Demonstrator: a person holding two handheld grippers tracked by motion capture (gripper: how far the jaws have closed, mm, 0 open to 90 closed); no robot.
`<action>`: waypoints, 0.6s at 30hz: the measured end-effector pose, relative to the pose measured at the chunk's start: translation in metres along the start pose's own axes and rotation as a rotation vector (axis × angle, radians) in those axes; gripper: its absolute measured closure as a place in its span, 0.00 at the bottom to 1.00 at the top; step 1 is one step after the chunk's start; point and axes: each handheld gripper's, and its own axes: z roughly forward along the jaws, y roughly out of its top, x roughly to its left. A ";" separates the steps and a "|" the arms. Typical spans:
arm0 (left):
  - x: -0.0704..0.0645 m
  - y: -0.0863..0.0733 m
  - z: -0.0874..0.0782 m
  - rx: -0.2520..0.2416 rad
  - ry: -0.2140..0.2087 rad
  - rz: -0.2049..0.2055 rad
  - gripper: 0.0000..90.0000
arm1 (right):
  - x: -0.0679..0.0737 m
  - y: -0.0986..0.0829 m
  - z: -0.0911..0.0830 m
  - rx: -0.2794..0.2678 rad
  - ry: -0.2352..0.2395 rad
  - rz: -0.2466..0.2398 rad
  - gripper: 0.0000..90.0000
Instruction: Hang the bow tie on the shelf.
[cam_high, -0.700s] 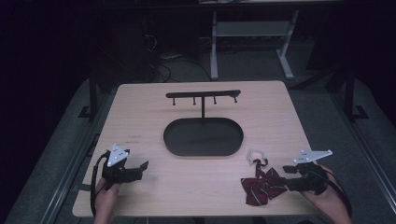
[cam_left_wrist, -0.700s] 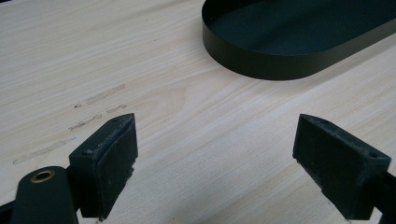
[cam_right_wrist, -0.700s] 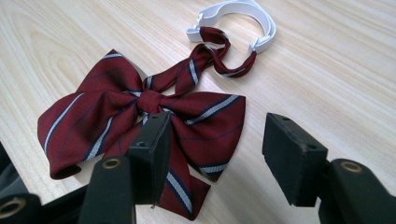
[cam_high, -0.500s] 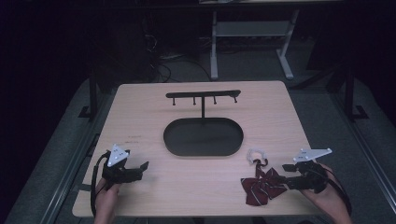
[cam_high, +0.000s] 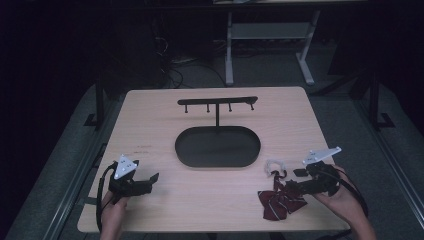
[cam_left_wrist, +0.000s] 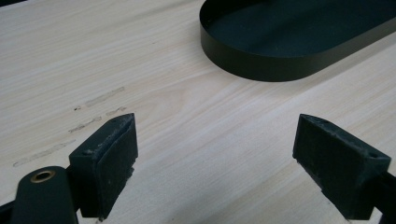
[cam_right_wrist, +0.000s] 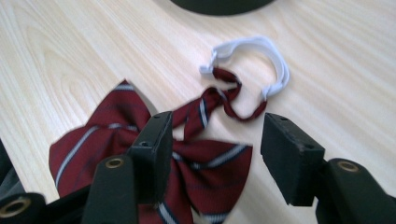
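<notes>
Right gripper view: your right gripper (cam_right_wrist: 212, 149) hangs spread over the striped maroon bow tie (cam_right_wrist: 187, 158), which lies flat on the table (cam_high: 165, 125) at its near right. Soft, light cloth, probably floppy; I'd pinch the centre knot or the strap, not the white elastic loop (cam_right_wrist: 261, 56). Left gripper (cam_left_wrist: 212, 163) spread over bare wood. Farther off, black oval tray (cam_high: 185, 150) looks empty; hook bar (cam_high: 217, 101) bare.
</notes>
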 end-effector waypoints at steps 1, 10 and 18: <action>0.000 0.000 0.000 0.002 0.001 0.000 0.15 | 0.000 0.008 0.002 0.016 -0.007 -0.008 0.48; 0.002 0.000 0.000 0.002 0.002 0.000 0.15 | -0.011 0.028 0.014 0.074 -0.003 -0.036 0.51; 0.001 0.000 0.000 -0.006 0.000 -0.011 0.15 | -0.017 0.048 0.025 0.126 -0.015 -0.064 0.53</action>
